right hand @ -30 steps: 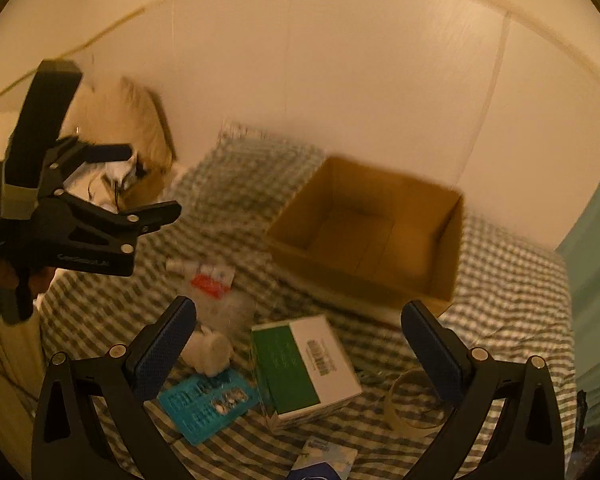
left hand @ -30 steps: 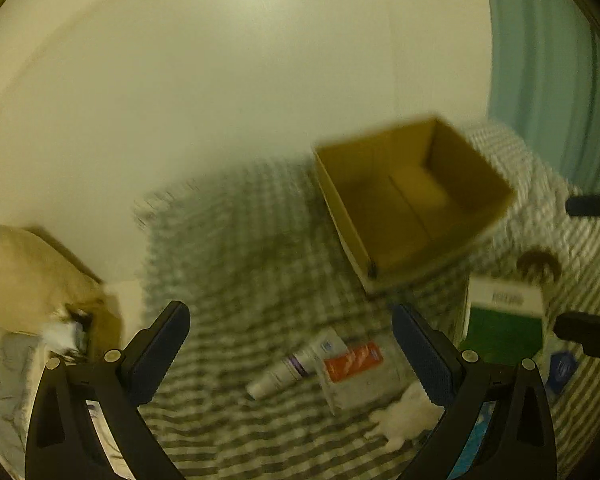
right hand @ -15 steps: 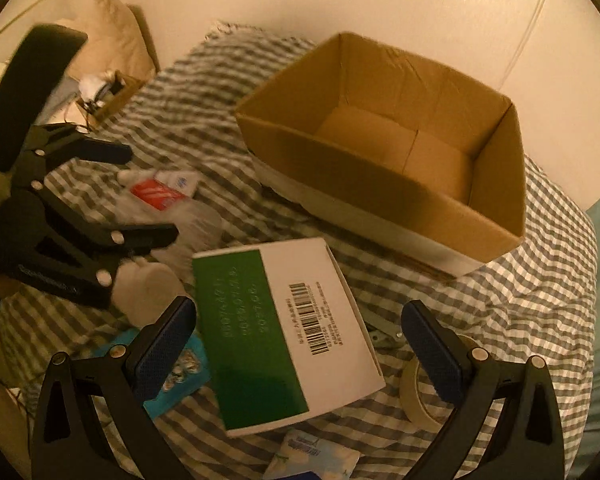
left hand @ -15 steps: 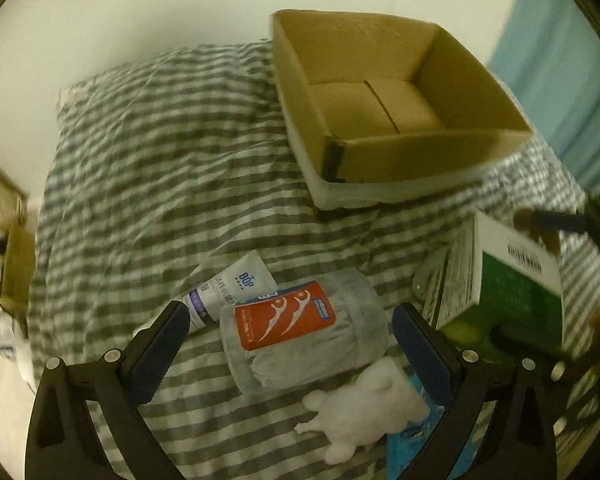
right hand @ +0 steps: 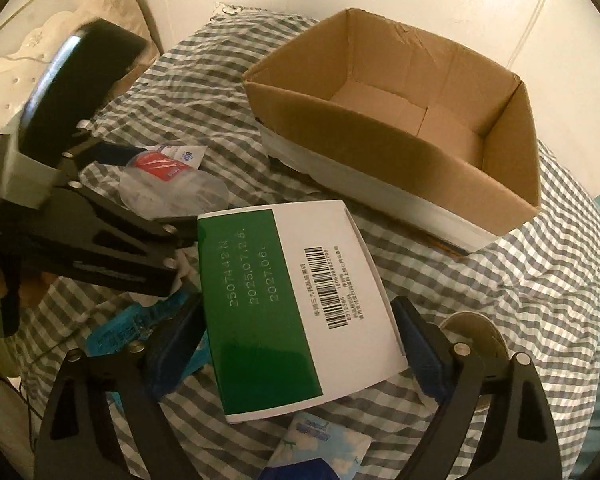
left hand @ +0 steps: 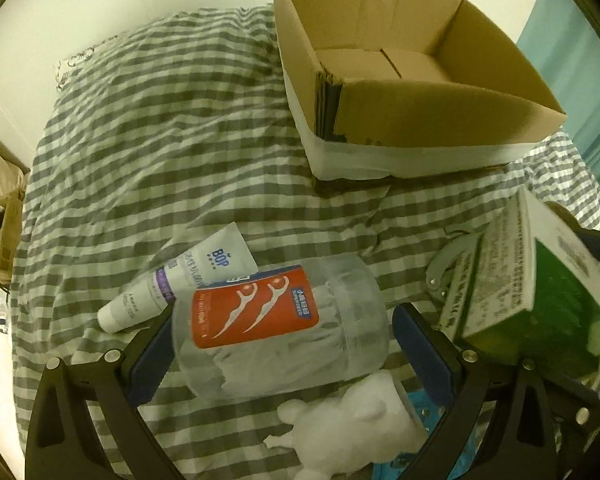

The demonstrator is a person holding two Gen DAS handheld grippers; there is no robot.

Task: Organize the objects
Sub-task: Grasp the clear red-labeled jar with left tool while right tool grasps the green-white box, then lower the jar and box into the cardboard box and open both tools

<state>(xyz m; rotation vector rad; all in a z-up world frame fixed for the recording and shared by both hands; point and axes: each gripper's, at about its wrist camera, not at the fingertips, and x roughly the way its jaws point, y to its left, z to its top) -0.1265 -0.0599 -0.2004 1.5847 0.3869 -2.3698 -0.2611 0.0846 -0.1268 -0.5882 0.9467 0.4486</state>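
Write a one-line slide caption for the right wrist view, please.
Right gripper closing around a green-and-white box on the checked bedspread, empty cardboard box behind.

Left wrist view: green-and-white box smeared by blur, side print unreadable; its right end runs under a dark gripper finger. White figurine cut by the bottom edge, shape unclear. Blue packet mostly hidden under it. Metal piece half behind the box, identity uncertain. Tube partly under the clear floss-pick jar.

Right wrist view: tape roll mostly behind a finger. Blue-and-white packet cut off at the bottom edge.
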